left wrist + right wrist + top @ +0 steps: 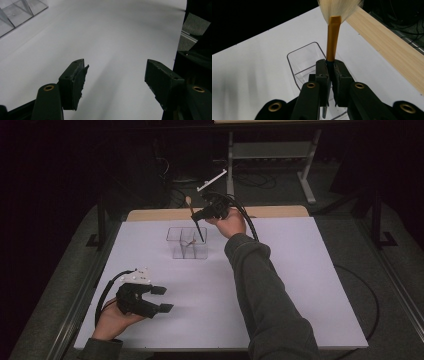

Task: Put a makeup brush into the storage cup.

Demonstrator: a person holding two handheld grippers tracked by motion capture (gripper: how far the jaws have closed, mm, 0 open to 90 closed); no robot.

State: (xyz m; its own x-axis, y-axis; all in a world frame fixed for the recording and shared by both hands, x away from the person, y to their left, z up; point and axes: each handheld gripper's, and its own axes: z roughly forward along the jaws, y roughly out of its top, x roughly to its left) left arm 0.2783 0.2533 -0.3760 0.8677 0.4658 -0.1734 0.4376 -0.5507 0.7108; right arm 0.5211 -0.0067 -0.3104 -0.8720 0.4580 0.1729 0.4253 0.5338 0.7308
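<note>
The brush (pixel 333 37) stands clamped between the jaws of the right gripper (pixel 331 72), its gold ferrule and pale, fanned bristles above them and its dark handle slanting down into the clear plastic organizer (pixel 187 242) (a box with thin dividing walls). The organizer sits on the smooth white table (pixel 300 285). Well apart, near the front edge, the left gripper (pixel 164 299) rests with jaws wide and empty.

**White table, one clear organizer**

A white-topped table (pixel 300 285) with a bare light-wood strip (pixel 165 214) along its far edge carries a clear plastic compartmented organizer (pixel 187 242), standing toward the far middle of the surface.
</note>
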